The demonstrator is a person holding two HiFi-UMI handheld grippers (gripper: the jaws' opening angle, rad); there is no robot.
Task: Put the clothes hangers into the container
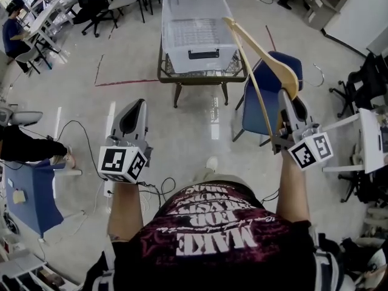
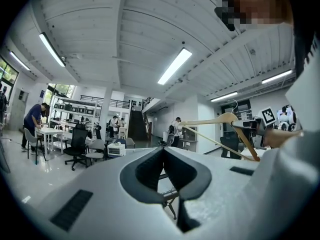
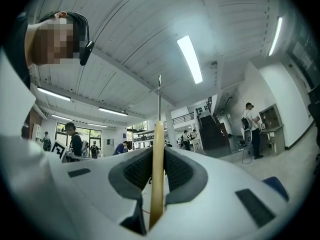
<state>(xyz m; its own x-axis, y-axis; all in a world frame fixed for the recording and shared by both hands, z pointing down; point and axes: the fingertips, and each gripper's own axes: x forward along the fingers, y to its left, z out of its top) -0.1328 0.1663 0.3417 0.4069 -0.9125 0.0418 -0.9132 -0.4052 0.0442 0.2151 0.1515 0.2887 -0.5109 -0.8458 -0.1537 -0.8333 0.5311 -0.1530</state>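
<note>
While the right gripper [image 1: 290, 99] pinches the wooden hanger [image 1: 260, 50] at 2 o'clock in the head view, the carrying step seems to be in hand. The left gripper [image 1: 136, 105], at 9 o'clock, has its jaws pressed together on nothing. At 12 o'clock the clear container [image 1: 176, 41] looks empty. Next, the hanger likely needs carrying over its rim and releasing.
</note>
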